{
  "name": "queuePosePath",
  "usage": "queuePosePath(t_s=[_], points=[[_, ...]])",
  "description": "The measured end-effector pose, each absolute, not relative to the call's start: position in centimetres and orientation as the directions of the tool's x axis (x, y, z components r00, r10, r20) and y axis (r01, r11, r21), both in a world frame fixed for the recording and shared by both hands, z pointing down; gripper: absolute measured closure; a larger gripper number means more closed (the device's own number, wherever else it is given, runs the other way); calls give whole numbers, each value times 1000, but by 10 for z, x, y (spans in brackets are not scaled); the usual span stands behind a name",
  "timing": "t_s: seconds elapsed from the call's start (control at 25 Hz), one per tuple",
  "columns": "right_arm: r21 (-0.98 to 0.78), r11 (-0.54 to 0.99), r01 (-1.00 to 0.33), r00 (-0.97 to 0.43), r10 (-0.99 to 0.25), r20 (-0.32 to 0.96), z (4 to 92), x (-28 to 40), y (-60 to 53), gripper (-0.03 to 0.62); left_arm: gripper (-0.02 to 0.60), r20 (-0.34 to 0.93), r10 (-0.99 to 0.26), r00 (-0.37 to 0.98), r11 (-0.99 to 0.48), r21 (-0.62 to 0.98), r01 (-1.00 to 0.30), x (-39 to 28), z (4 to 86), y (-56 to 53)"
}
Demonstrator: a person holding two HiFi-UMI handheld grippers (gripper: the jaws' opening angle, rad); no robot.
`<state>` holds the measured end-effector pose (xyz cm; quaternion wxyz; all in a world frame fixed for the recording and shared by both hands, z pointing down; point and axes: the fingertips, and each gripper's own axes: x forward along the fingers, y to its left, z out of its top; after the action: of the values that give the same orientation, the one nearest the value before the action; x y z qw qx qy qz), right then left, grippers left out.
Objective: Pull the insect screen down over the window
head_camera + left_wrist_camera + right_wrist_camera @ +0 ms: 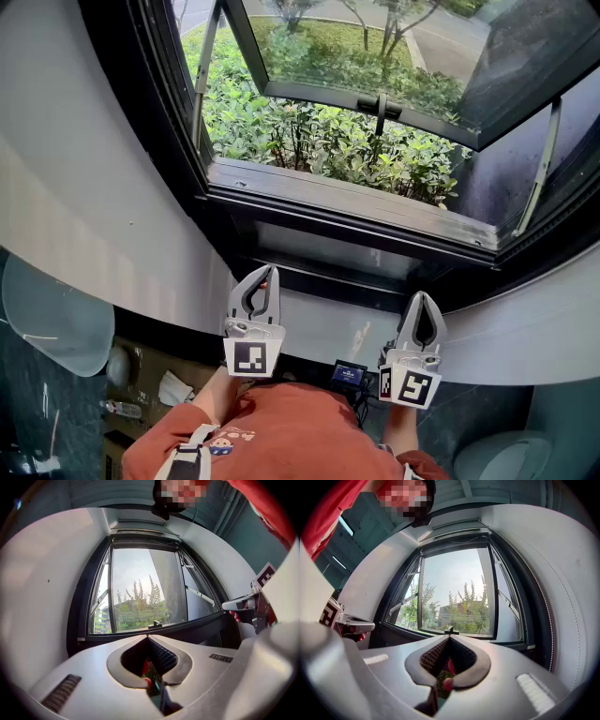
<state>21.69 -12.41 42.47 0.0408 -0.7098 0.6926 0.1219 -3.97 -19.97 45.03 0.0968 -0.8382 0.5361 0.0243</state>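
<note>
1. The left gripper (270,274) and right gripper (420,298) are both pressed together and empty, low by the sill (347,211).
2. The screen is apparently still rolled inside the pale bar (140,529) atop the window, not yet drawn down.
3. Recommended: raise both grippers, grip its pull edge evenly, and draw it straight down.

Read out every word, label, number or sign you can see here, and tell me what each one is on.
No readable text anywhere.
Cubes on the left gripper and right gripper: black-and-white square patterns, no letters.
Blue face of the small device: too small to read.
Print on the red shirt: too small to read.
</note>
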Motion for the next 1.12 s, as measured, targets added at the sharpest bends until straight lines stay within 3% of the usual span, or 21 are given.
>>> queuePosePath(t_s=[1.12], points=[[113, -46, -992, 17, -969, -245, 426, 211, -120, 585, 575, -170, -890, 422, -406, -123, -906, -39, 447, -195]])
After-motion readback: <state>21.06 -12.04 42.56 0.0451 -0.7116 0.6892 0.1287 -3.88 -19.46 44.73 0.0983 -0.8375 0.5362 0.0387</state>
